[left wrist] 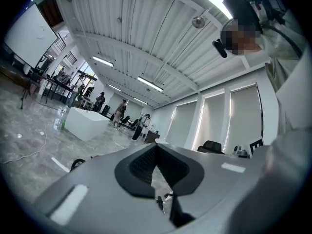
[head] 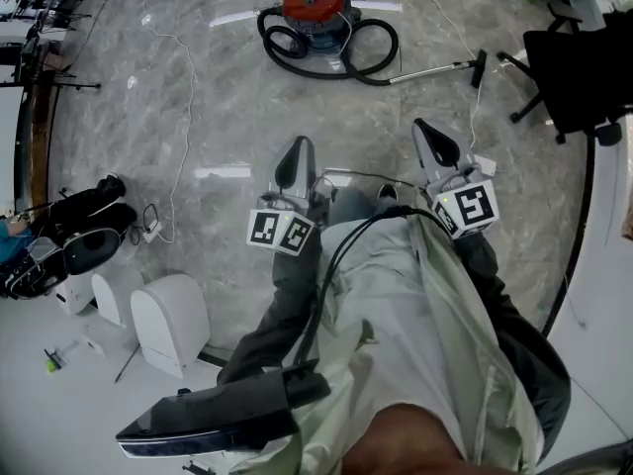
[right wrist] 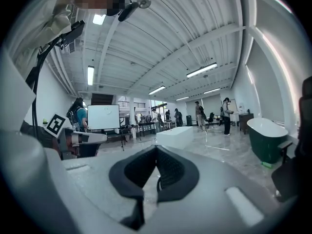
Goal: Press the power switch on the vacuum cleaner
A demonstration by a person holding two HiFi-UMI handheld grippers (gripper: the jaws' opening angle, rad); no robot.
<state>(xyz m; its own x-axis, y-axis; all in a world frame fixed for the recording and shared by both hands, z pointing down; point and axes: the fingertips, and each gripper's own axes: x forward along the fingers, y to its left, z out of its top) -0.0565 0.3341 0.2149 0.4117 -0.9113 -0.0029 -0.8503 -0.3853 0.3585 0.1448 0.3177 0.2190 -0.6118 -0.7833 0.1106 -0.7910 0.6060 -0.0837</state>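
Note:
The vacuum cleaner (head: pixel 315 10) is a red and dark canister on the marble floor far ahead. Its black hose (head: pixel 368 55) lies looped around it, and its metal wand (head: pixel 435 69) stretches to the right. My left gripper (head: pixel 295 162) and right gripper (head: pixel 435 144) are held side by side in front of my body, well short of the vacuum. Both point forward with jaws together and nothing between them. The left gripper (left wrist: pixel 157 147) and right gripper (right wrist: pixel 156 147) show their dark pads meeting at the tip. The power switch is too small to make out.
A black office chair (head: pixel 579 77) stands at the right. White rounded housings (head: pixel 168 320) and black bags (head: pixel 84 211) sit at the left, with a white cable (head: pixel 186 117) trailing over the floor. A white block (right wrist: pixel 178 135), a green tub (right wrist: pixel 265 140) and distant people show in the hall.

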